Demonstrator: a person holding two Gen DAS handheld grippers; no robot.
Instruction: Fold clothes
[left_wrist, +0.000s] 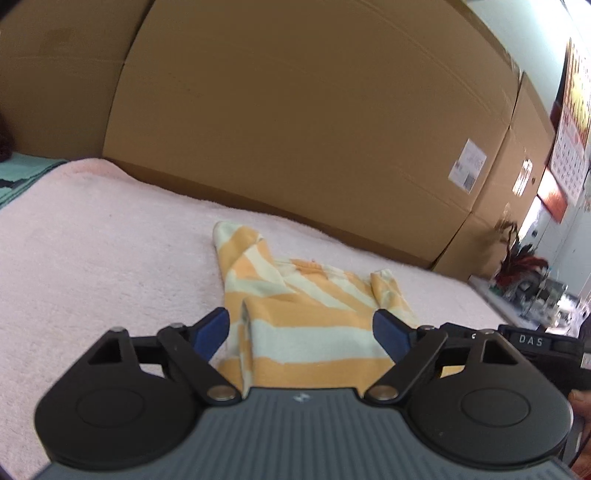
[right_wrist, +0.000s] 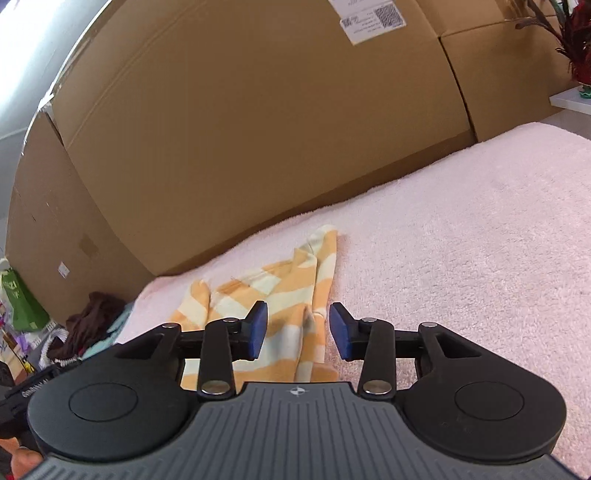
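Brown clothes pile (right_wrist: 92, 321) only in right view.

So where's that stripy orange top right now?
The striped garment lies crumpled on the pink blanket, just ahead of both open grippers, with the cardboard boxes behind it.

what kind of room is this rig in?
Likely a home or storage room: a pink towel as work surface, big cardboard boxes behind, a wall calendar, and a striped garment laid out.
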